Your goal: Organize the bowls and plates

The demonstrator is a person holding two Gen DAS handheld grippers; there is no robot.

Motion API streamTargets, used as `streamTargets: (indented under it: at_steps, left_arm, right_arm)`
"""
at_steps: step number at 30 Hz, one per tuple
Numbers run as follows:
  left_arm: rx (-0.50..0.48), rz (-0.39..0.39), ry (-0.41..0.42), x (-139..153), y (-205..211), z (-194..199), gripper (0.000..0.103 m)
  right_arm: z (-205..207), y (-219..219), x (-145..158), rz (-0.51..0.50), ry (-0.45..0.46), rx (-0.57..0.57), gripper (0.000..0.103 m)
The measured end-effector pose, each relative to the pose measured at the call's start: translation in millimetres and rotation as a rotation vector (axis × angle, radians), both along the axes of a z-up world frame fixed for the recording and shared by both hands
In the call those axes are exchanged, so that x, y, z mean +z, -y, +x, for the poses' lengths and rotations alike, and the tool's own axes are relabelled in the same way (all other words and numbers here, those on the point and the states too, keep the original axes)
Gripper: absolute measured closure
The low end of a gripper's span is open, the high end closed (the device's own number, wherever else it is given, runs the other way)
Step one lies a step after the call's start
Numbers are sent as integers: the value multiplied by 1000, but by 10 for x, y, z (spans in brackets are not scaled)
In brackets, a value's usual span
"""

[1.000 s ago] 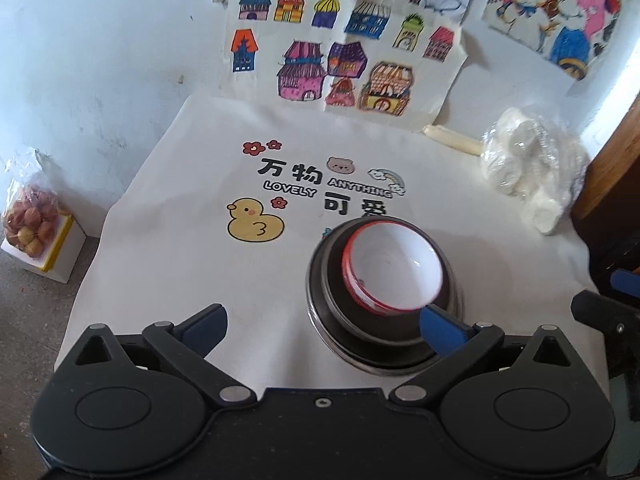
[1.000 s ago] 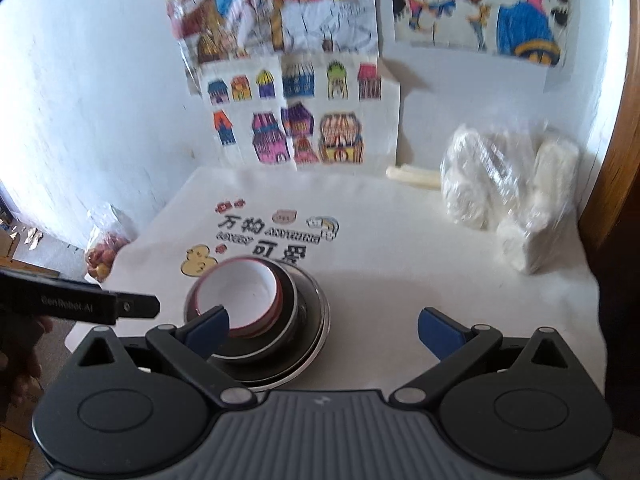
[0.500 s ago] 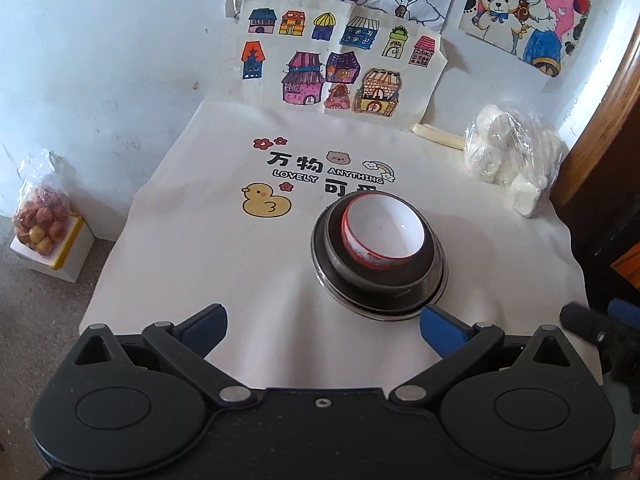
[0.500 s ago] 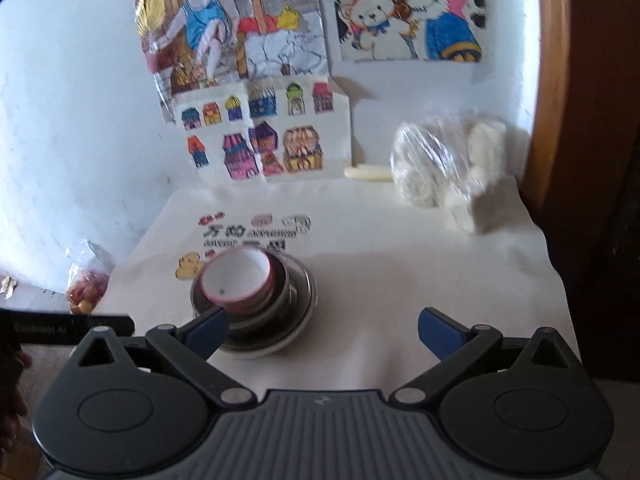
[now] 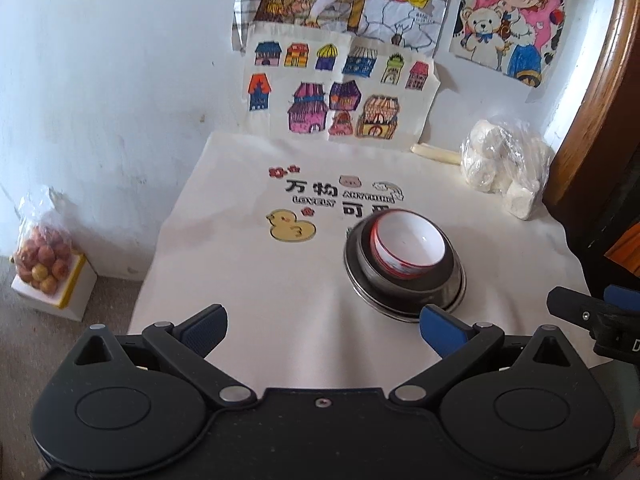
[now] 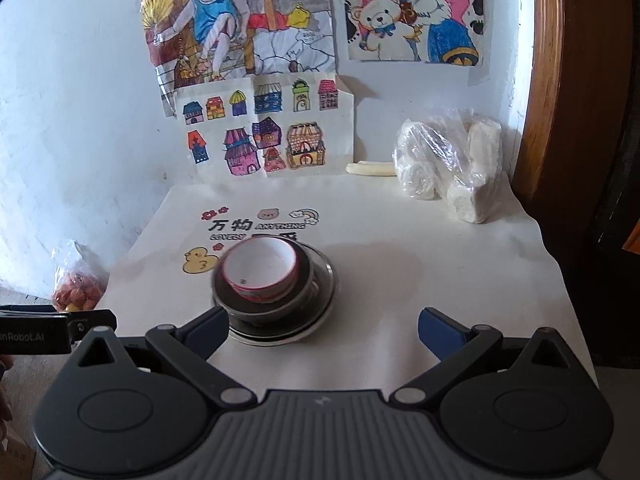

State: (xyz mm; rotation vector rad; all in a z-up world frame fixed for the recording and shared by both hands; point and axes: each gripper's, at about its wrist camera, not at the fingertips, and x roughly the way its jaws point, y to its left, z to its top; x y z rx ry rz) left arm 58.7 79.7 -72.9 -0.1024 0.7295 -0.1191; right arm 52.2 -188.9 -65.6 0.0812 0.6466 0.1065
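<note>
A white bowl with a red rim (image 5: 409,247) (image 6: 261,270) sits nested in a dark bowl (image 5: 370,270) (image 6: 248,306), which rests on a steel plate (image 5: 456,292) (image 6: 326,284) on the cloth-covered table. My left gripper (image 5: 323,326) hangs open above the table's near edge, to the left of the stack, with nothing between its fingers. My right gripper (image 6: 323,326) is open too, held back from the stack, its left fingertip (image 6: 208,330) in line with the plate's near rim. Each gripper's tip shows at the edge of the other's view.
The cream cloth (image 5: 240,272) bears a yellow duck print and black lettering. A plastic bag of white lumps (image 5: 500,168) (image 6: 448,160) lies at the back right beside a wooden frame (image 6: 568,80). A bag of red fruit on a box (image 5: 44,264) stands on the floor at left. Drawings hang on the wall.
Both grippers have drawn back and up from the stack, which now looks smaller and farther off. The bowls and plate have not moved. Both jaws stay open.
</note>
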Motion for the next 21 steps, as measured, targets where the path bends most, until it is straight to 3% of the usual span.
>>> streamTargets:
  at_steps: [11, 21]
  left_arm:
    - [-77, 6, 34, 7, -242, -84, 1]
    - [-113, 6, 29, -24, -268, -161, 1]
  right_arm:
    - [-187, -420, 59, -20, 20, -32, 0]
    - [-362, -490, 14, -15, -10, -67, 0]
